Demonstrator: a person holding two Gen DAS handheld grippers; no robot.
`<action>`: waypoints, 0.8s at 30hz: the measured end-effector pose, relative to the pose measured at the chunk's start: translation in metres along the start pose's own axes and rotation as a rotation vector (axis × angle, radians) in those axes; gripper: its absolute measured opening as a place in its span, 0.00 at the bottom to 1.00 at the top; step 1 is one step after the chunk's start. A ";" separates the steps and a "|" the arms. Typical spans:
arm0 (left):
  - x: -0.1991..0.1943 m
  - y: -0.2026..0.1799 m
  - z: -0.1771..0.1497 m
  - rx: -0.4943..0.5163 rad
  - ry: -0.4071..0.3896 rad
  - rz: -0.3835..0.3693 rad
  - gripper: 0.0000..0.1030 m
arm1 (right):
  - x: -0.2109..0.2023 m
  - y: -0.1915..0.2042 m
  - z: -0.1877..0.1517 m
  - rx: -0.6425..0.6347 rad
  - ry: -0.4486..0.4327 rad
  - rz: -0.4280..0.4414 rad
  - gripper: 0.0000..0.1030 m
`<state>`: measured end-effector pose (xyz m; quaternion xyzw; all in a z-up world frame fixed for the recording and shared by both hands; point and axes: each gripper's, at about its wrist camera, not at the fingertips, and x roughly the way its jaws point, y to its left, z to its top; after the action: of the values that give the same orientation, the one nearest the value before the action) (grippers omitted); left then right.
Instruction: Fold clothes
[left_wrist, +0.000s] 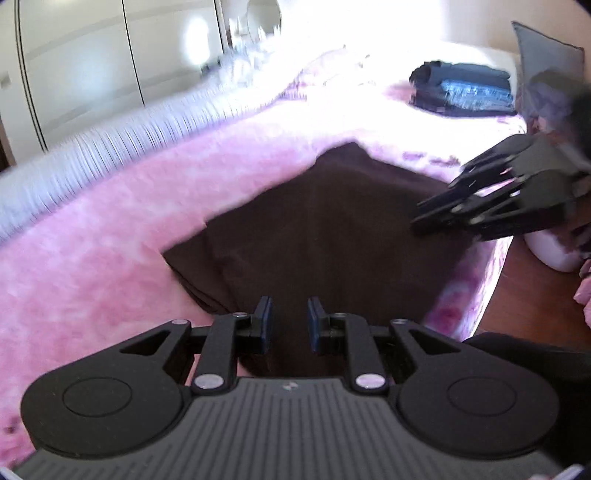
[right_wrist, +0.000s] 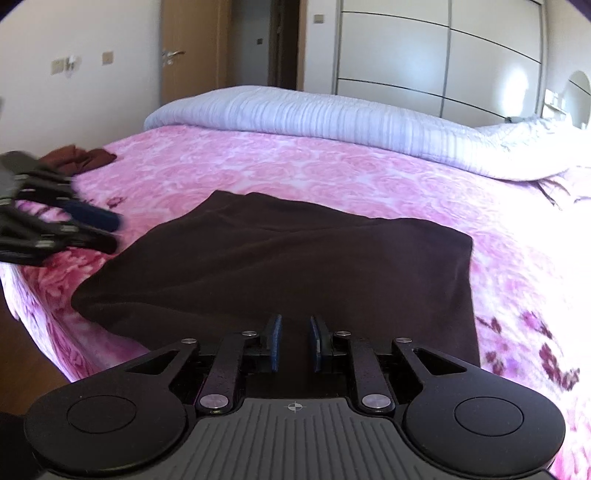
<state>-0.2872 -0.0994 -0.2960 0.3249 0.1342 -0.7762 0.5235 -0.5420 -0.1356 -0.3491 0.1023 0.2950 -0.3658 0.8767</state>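
Clearly the dark garment (right_wrist: 280, 258) lies flat on the pink bedspread (right_wrist: 295, 166), near the bed's edge, so that both tools can reach it from the same side. It looks already folded into a rough rectangle, with doubled layers showing at its left corner in the left wrist view, so the fold seems well along. The left hand-held gripper (left_wrist: 290, 325) hangs over the near edge of the garment with its blue pads apart and nothing between them; from the right wrist view it shows off to the left (right_wrist: 107, 232), over the bedspread beside the cloth, too blurred there to read. The right hand-held gripper (right_wrist: 295, 339) likewise sits above the garment's near hem, jaws parted and empty; in the left wrist view it appears at the cloth's right edge (left_wrist: 424, 218). Both seem placed low and close to the edge to pinch it for a further fold or to smooth it. By count: two grippers, one garment spread out, one stack of folded dark and blue clothes (left_wrist: 465, 92) farther up the bed, one crumpled reddish-brown item (right_wrist: 81, 157) at the far corner, and one pale quilt (right_wrist: 314, 114) rolled along the far side.
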 end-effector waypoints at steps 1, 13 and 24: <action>0.008 0.004 -0.003 0.003 0.009 -0.007 0.10 | 0.001 -0.002 0.000 -0.010 0.002 0.004 0.16; -0.037 -0.029 -0.009 0.208 -0.038 0.145 0.28 | -0.064 -0.019 -0.029 -0.167 -0.030 -0.166 0.64; 0.000 -0.130 -0.019 0.639 -0.022 0.181 0.43 | -0.016 0.046 -0.069 -0.779 0.052 -0.297 0.69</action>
<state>-0.3971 -0.0348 -0.3275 0.4750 -0.1512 -0.7327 0.4634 -0.5495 -0.0663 -0.3970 -0.2713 0.4451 -0.3465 0.7799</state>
